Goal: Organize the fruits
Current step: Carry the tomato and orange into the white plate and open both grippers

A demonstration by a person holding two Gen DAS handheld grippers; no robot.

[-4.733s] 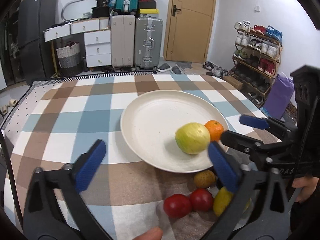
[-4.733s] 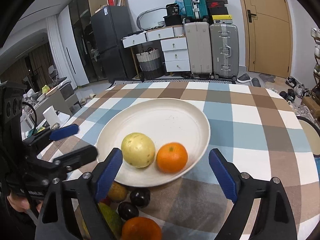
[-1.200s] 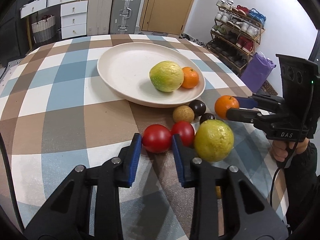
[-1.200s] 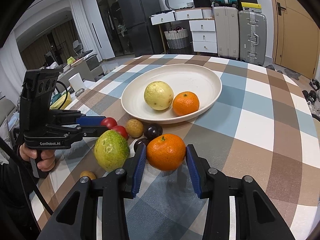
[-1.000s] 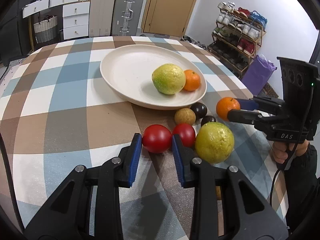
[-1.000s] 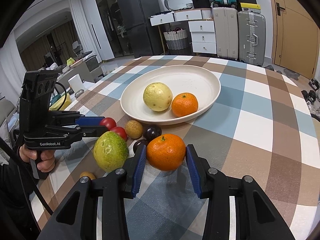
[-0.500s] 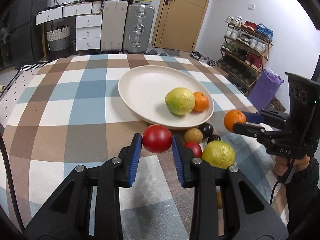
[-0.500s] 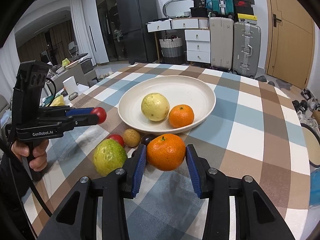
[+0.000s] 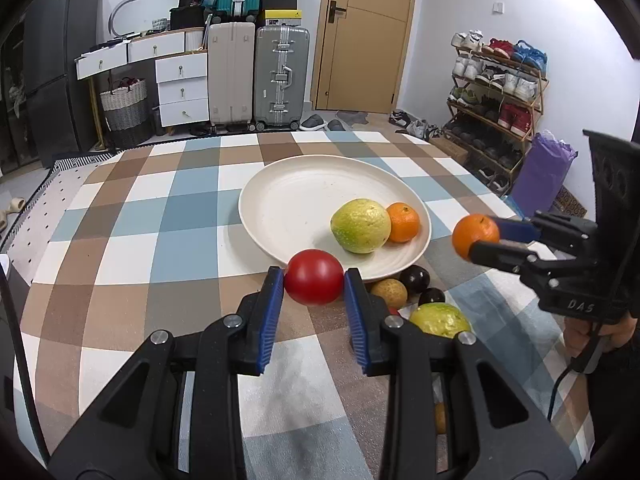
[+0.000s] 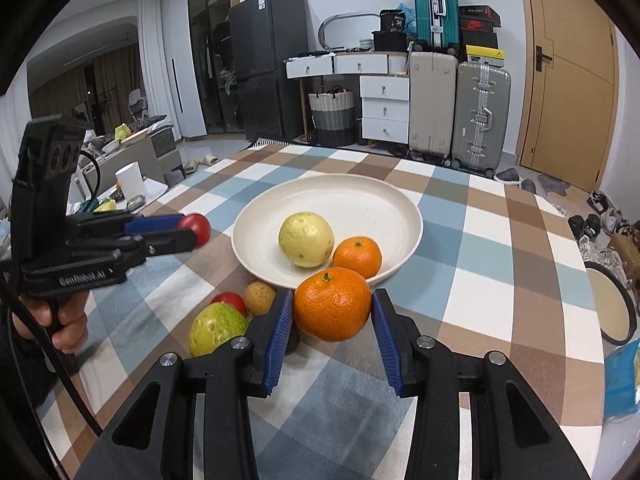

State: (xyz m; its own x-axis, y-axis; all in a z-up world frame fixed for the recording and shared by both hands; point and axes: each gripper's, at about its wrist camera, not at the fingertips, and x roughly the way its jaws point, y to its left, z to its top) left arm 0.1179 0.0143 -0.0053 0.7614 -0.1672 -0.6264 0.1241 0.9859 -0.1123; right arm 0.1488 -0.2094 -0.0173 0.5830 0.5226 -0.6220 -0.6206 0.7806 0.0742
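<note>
My left gripper (image 9: 314, 286) is shut on a red tomato (image 9: 314, 282) and holds it above the table, just short of the near rim of the cream plate (image 9: 288, 204). My right gripper (image 10: 332, 312) is shut on an orange (image 10: 332, 309) and holds it in the air before the plate (image 10: 360, 200). The plate holds a yellow-green guava (image 9: 361, 225) and a small orange (image 9: 403, 222). On the cloth near the plate lie a second guava (image 10: 217, 328), a red tomato (image 10: 230, 300), a brown round fruit (image 10: 260, 293) and two dark plums (image 9: 415, 279).
The table has a blue, brown and white checked cloth (image 9: 160, 216). Suitcases (image 9: 282, 76) and drawers stand beyond the far edge. A shoe rack (image 9: 496, 92) is at the right. A blue packet (image 10: 622, 376) lies at the table's right edge.
Both grippers have lifted their fruit off the cloth and risen. The left one with the tomato and the right one with the orange have drawn closer to the plate's near rim.
</note>
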